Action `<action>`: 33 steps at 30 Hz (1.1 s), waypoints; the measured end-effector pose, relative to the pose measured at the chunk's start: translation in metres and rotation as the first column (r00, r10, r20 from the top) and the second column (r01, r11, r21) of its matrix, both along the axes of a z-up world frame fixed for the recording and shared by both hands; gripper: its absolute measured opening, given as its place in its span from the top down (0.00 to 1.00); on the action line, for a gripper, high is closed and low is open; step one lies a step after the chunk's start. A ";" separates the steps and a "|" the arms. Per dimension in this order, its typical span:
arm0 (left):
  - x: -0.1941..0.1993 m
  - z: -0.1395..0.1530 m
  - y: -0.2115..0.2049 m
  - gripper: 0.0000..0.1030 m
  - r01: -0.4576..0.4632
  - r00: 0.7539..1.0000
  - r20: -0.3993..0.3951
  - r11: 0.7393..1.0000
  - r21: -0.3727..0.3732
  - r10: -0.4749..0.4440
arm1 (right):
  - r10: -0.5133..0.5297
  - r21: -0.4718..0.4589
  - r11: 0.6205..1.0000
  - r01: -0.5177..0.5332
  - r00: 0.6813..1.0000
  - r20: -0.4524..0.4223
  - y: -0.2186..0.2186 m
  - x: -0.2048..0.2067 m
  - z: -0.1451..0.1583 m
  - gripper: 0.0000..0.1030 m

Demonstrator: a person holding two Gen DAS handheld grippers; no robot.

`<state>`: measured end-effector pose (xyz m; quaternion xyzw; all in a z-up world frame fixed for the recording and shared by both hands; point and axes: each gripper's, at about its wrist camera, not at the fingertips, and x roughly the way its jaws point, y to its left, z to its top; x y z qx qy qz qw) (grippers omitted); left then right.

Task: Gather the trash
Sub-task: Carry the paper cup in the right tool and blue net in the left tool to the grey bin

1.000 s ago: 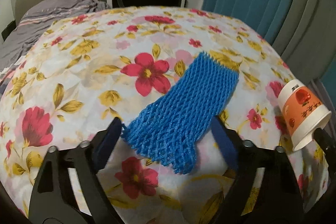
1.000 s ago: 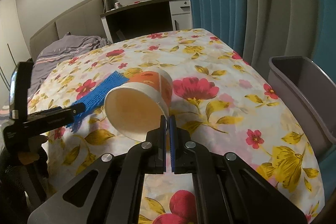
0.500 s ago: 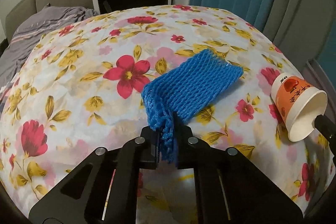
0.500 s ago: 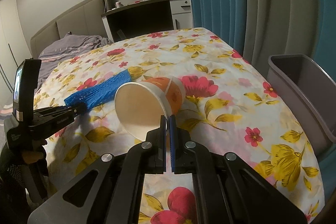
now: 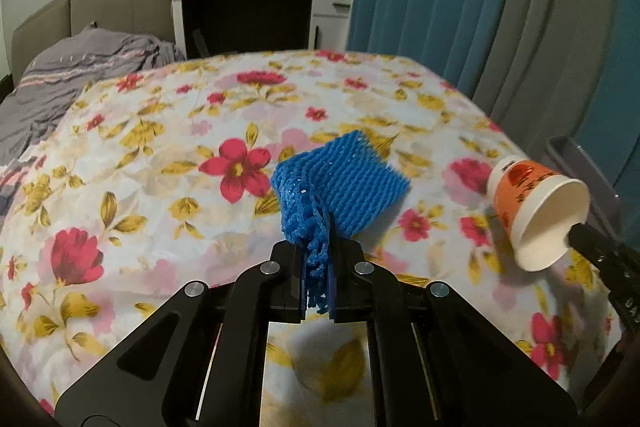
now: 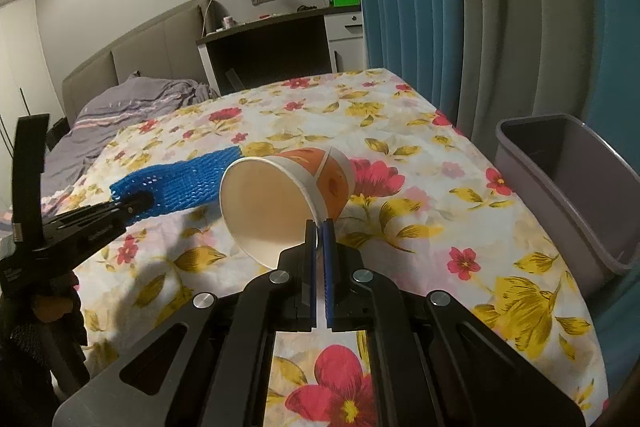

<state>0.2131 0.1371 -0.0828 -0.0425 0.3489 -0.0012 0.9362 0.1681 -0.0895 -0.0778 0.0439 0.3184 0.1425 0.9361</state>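
Blue foam net (image 5: 340, 183), raised over the bed (image 5: 132, 163) centre, is pinched by one end in the left tool (image 5: 316, 267). The right tool (image 6: 318, 241) pinches the paper cup (image 6: 286, 195) rim near the bed's right edge, beside the bin (image 6: 576, 187). Risk: a thin rim grip may let the cup slip. Cup printing is unreadable.

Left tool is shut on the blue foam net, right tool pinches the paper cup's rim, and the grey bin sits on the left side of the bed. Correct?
Not quite. The right wrist view shows the grey bin on the right side of the bed. The rest holds: left tool shut on the blue foam net, right tool pinching the paper cup rim.
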 end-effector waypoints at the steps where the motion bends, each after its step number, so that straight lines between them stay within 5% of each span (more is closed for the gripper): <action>1: -0.003 0.004 -0.001 0.94 0.003 1.000 0.010 1.000 0.000 -0.003 | 0.000 0.003 1.000 0.000 1.000 0.006 -0.002 -0.003 0.003 0.96; 18: -0.055 0.075 -0.079 0.94 0.131 0.975 0.177 0.991 0.026 -0.133 | -0.033 0.057 0.998 0.027 0.995 0.098 -0.059 -0.045 0.041 0.96; 33: -0.041 0.094 -0.189 0.94 0.304 0.932 0.203 0.952 0.017 -0.301 | -0.164 0.052 0.986 0.158 0.975 0.147 -0.149 -0.050 0.055 0.96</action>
